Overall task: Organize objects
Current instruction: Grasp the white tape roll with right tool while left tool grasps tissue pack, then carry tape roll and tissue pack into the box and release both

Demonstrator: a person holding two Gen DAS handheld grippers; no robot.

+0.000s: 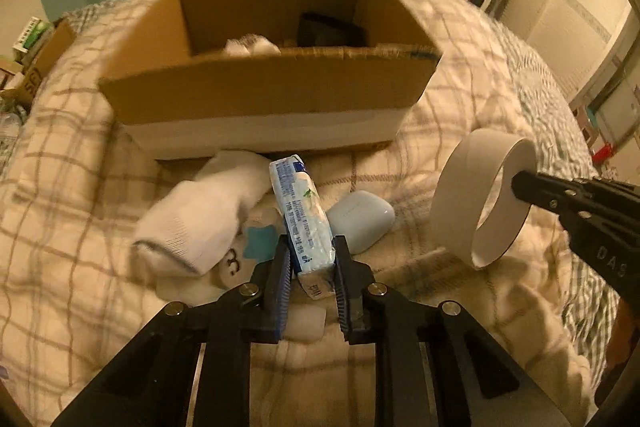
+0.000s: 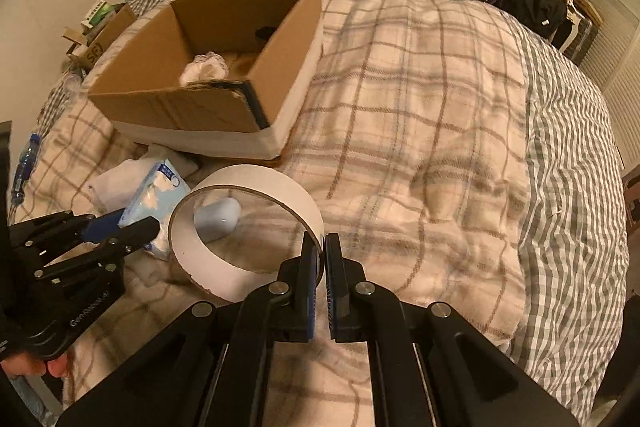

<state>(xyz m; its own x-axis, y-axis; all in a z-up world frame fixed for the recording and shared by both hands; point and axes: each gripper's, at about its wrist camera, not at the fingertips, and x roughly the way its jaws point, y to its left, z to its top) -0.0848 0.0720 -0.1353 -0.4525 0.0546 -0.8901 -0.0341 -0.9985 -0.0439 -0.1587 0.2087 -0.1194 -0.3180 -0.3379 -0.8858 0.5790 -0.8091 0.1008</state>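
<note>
I see the bed (image 2: 420,99) under a plaid blanket, carrying an open cardboard box (image 1: 264,95) with a white sock and a dark item inside. Just in front of the box lie a white sock (image 1: 200,211) and a pale earbud case (image 1: 360,219). My right claw (image 2: 322,247) is clamped on the wall of a white tape roll (image 2: 248,223), held off the blanket. My left claw (image 1: 310,263) grips a tissue pack (image 1: 302,215), standing on edge between sock and case.
</note>
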